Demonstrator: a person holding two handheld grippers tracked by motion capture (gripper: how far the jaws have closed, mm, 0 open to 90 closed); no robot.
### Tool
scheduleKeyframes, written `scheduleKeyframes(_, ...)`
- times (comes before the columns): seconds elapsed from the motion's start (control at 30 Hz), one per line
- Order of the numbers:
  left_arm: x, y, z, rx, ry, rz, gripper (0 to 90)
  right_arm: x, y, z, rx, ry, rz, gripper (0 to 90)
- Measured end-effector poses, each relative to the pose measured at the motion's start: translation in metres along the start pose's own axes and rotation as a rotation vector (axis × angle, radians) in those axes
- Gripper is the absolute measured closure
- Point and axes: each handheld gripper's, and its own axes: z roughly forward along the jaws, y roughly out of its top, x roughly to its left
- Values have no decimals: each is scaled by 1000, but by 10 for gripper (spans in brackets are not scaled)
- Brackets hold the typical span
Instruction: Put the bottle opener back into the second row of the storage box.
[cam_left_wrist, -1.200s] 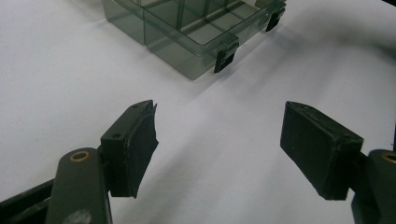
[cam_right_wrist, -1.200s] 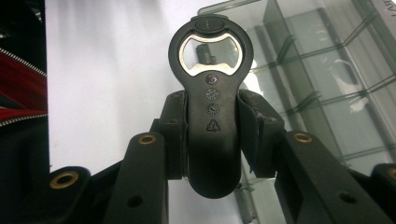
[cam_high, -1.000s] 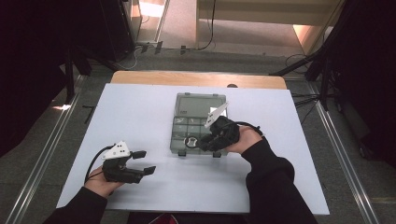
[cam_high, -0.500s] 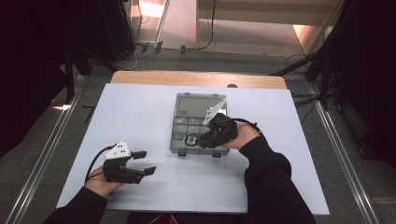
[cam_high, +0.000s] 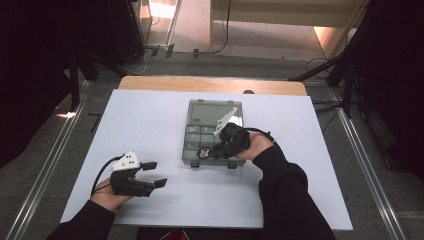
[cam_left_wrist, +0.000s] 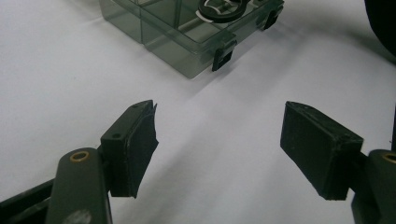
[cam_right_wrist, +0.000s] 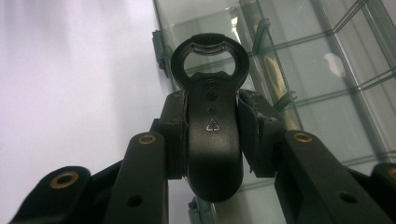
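On the white tabletop (cam_high: 150, 125), a clear compartment box (cam_high: 212, 112) sits at centre. At its four o'clock corner, the right hand-held gripper (cam_right_wrist: 212, 135) pinches a black bottle opener (cam_right_wrist: 212, 140) over the box's near compartments. At eight o'clock, well apart, the left hand-held gripper (cam_left_wrist: 219, 140) rests with jaws spread.

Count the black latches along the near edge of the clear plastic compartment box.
2. In the left gripper view, one black latch sits at the near corner of the clear plastic compartment box, and the other black latch is farther along the same edge.
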Motion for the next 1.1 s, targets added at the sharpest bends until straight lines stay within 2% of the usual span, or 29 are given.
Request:
scheduleKeyframes(0.43, 0, 0, 0, -4, 1, 0, 268, -4, -2, 5, -10, -15, 6, 662)
scheduleKeyframes(0.47, 0, 0, 0, -4, 2, 1, 268, -5, -3, 5, -16, -17, 10, 644)
scheduleKeyframes(0.53, 0, 0, 0, -4, 2, 1, 268, -5, -4, 4, -46, -28, -19, 549)
scheduleKeyframes(0.57, -1, 0, 0, -5, 2, 0, 268, -5, -4, 3, -54, -30, -21, 544)
scheduleKeyframes(0.87, -1, 0, 0, -6, 0, 0, 268, -3, -13, -10, -122, -28, 107, 375)
scheduleKeyframes(0.97, -1, 1, 0, -6, -1, 1, 268, -1, -16, -15, -146, -39, 138, 342)
scheduleKeyframes(1.1, -1, 1, 0, -4, -3, 1, 268, 3, -22, -20, -179, -33, 169, 296)
